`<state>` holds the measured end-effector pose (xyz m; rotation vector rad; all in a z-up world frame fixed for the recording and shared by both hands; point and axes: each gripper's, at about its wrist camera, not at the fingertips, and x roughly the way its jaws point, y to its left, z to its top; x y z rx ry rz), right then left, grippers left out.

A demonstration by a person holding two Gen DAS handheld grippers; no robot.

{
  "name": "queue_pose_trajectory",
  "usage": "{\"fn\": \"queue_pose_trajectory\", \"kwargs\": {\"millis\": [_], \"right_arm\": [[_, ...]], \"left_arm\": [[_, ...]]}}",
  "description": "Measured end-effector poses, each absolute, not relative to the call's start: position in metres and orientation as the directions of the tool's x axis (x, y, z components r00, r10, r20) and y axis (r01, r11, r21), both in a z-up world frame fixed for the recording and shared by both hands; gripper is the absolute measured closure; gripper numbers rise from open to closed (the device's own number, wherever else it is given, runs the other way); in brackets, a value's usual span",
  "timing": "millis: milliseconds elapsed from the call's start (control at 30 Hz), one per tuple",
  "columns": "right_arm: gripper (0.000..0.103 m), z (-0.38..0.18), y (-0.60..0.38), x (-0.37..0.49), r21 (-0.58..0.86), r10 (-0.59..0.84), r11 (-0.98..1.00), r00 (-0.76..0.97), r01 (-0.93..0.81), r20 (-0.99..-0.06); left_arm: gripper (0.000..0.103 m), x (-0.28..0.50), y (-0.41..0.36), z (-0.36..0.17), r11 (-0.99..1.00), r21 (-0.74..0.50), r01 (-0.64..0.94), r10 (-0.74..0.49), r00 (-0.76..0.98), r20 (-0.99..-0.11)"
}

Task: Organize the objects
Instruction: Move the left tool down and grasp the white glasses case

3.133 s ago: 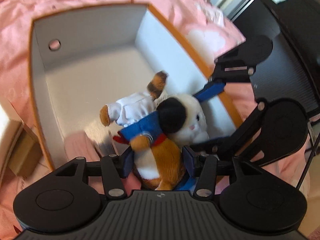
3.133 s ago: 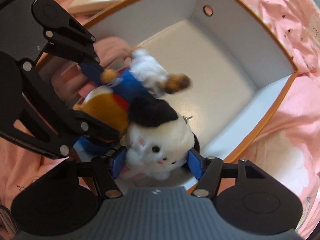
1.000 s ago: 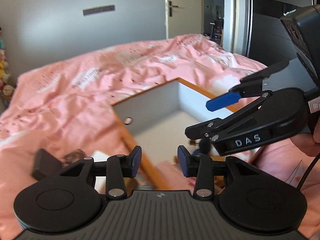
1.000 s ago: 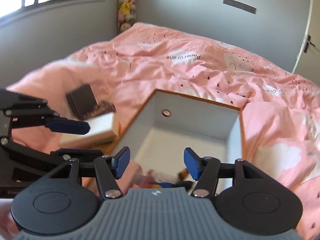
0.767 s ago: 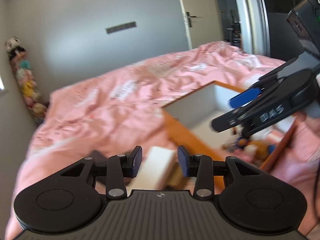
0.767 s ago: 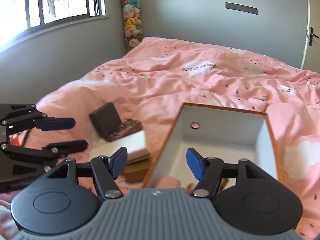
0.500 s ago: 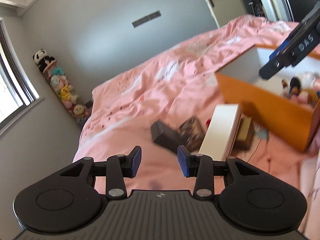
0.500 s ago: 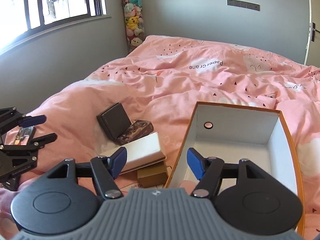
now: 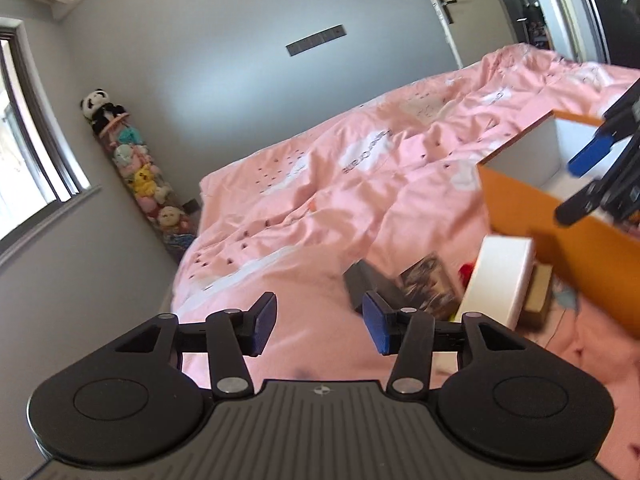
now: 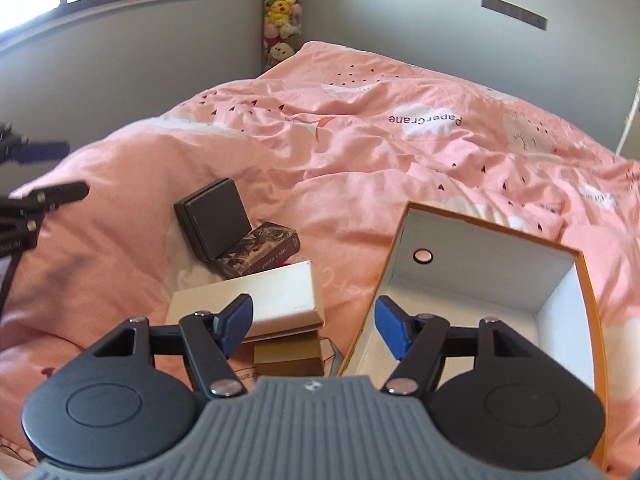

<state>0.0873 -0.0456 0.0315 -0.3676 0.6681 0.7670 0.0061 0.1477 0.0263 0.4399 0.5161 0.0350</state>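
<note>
An orange box with a white inside (image 10: pixel 492 226) lies on the pink bed, at the right edge in the left wrist view (image 9: pixel 520 208). Left of it sit a white box (image 10: pixel 272 296) on a small tan box (image 10: pixel 288 354), a patterned card box (image 10: pixel 264 254) and a dark square box (image 10: pixel 216 218). My right gripper (image 10: pixel 316 326) is open and empty above the gap between white box and orange box. My left gripper (image 9: pixel 320 324) hovers over bare duvet short of the dark box (image 9: pixel 368 284), its jaws opening with nothing between them.
The pink duvet (image 9: pixel 360 200) covers the whole bed. A column of plush toys (image 9: pixel 140 176) stands in the far corner beside a window. A door (image 9: pixel 444 4) is at the far right. The left gripper (image 10: pixel 60 170) shows at the right view's left edge.
Both grippers have let go of the plush cat in the orange box and pulled back. The left view has swung left toward the small boxes, and the left jaws stand wider.
</note>
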Motion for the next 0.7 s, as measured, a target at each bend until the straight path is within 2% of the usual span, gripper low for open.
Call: {"fn": "queue_pose_trajectory", "kwargs": {"millis": [233, 300, 500, 600, 700], "right_arm": [[0.038, 0.021, -0.024, 0.100, -0.152, 0.502, 0.564, 0.483, -0.812, -0.717], [0.050, 0.016, -0.017, 0.103, -0.179, 0.488, 0.519, 0.461, -0.836, -0.741], [0.074, 0.003, -0.006, 0.109, -0.240, 0.447, 0.416, 0.427, -0.877, -0.786], [0.079, -0.002, -0.003, 0.112, -0.269, 0.427, 0.384, 0.428, -0.883, -0.797], [0.079, -0.003, -0.004, 0.114, -0.283, 0.427, 0.375, 0.435, -0.883, -0.793]], "left_arm": [[0.041, 0.030, 0.118, 0.015, 0.879, 0.406, 0.250, 0.013, 0.838, -0.545], [0.040, 0.037, 0.108, 0.008, 0.861, 0.389, 0.327, -0.036, 0.803, -0.595], [0.033, 0.055, 0.083, -0.023, 0.797, 0.359, 0.486, -0.100, 0.692, -0.715], [0.031, 0.059, 0.068, -0.037, 0.769, 0.383, 0.513, -0.083, 0.673, -0.735], [0.027, 0.064, 0.050, -0.051, 0.759, 0.412, 0.504, -0.023, 0.653, -0.757]]}}
